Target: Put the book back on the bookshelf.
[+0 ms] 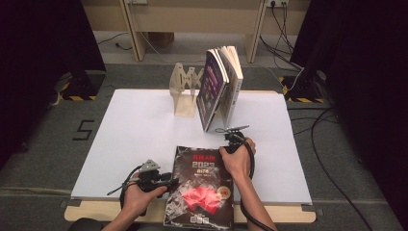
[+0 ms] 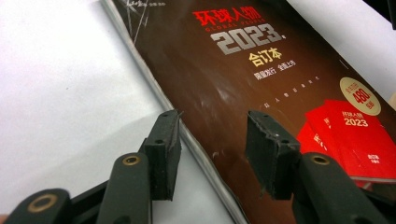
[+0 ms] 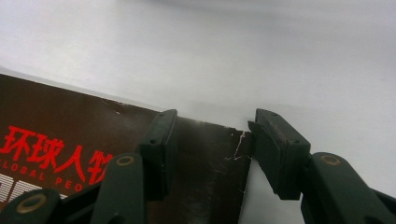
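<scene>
A dark brown book [image 1: 199, 192] with red and white cover print and "2023" lies flat at the front of the white table [image 1: 139, 134]. My left gripper [image 1: 171, 182] sits at the book's left edge, held by a hand. In the left gripper view its jaws [image 2: 212, 126] stand open, one over the white table [image 2: 56, 70] and one over the cover [image 2: 261, 79], with the edge between them. My right gripper [image 1: 232, 143] is at the book's far right corner. In the right gripper view its jaws [image 3: 212, 126] are open astride that worn corner [image 3: 205, 154].
At the back of the table a pale wooden book stand [image 1: 184, 89] holds two upright books [image 1: 220, 86] that lean left. The book's near end overhangs the table's front edge. Cables [image 1: 322, 144] trail over the grey floor on the right.
</scene>
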